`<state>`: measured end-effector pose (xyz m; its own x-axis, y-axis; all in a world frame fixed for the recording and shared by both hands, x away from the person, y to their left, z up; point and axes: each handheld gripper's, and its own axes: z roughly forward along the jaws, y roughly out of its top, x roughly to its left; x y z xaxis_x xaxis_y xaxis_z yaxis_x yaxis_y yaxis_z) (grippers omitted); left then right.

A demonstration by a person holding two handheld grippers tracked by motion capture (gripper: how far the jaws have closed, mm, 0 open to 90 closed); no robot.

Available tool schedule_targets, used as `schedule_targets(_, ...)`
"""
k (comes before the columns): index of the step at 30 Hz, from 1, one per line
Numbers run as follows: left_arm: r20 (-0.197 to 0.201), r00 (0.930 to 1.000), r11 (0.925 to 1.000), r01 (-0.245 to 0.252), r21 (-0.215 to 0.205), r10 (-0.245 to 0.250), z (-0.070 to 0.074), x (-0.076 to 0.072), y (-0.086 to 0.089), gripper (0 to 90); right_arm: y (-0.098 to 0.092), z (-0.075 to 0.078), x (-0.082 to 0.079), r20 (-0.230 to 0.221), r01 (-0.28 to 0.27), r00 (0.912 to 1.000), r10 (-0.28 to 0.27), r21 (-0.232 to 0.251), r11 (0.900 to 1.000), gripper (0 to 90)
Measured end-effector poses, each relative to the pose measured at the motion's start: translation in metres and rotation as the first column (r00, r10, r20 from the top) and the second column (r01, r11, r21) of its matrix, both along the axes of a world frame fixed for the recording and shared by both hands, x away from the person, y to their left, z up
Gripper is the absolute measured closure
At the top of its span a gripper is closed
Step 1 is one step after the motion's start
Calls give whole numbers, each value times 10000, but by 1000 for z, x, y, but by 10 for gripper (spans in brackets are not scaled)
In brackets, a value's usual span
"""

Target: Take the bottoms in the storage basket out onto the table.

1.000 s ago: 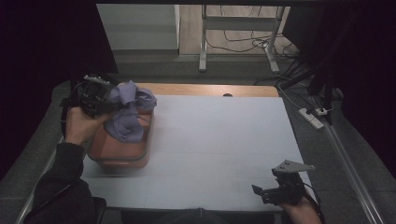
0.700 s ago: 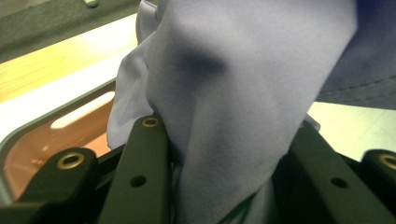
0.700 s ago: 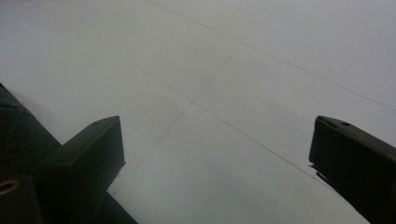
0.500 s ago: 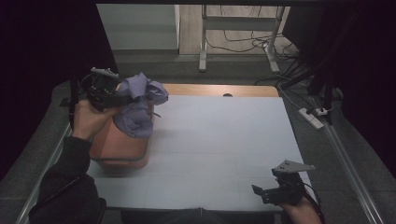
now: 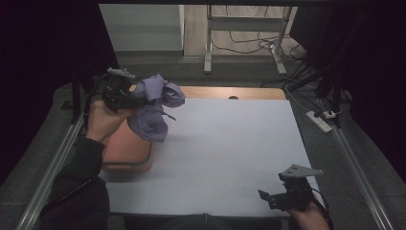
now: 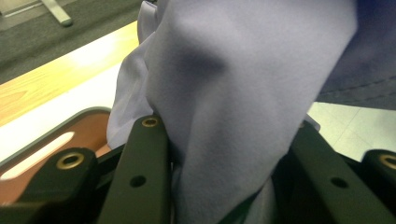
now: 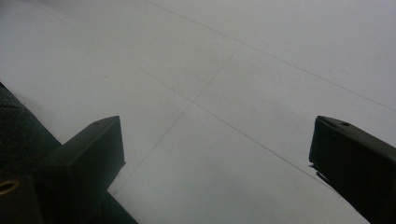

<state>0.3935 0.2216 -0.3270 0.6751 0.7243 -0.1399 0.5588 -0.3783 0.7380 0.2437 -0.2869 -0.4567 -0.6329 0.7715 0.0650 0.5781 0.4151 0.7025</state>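
Lifted further off the orange basket (image 5: 125, 154): left gripper (image 5: 125, 98), jaws clamped on purple cloth (image 5: 153, 108). Right gripper (image 5: 283, 196) unmoved, well right of basket, jaws spread apart.

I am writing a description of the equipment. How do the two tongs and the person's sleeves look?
Both tongs are black. The left tongs have flat black jaws with brass-coloured rivets and a black cable trailing down. The right tongs carry a grey three-cornered plate on top. The left arm wears a dark sleeve.
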Motion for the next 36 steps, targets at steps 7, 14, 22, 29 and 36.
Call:
schedule_targets(7, 45, 9993, 9993, 380, 67, -380, -3, 4, -18, 686, -1, 0, 0, 21, -21, 10000, 21, 28, 10000, 35)
schedule_targets(14, 29, 9980, 9978, 639, 178, -639, -8, 7, -36, 686, 0, 0, 0, 1, -21, 10000, 21, 40, 10000, 35)
schedule_targets(22, 13, 9955, 9949, 942, 351, -943, -15, 11, -54, 686, 0, 0, 0, 2, -48, 10000, 48, 30, 10000, 35)
schedule_targets(29, 34, 9935, 9924, 1136, 475, -1139, -21, 14, -69, 686, 0, 0, 0, -21, -84, 10000, 84, -11, 10000, 35)
schedule_targets(36, -10, 9909, 9891, 1341, 614, -1343, -28, 17, -83, 685, 1, 0, 0, -49, -144, 9999, 143, -63, 9999, 35)
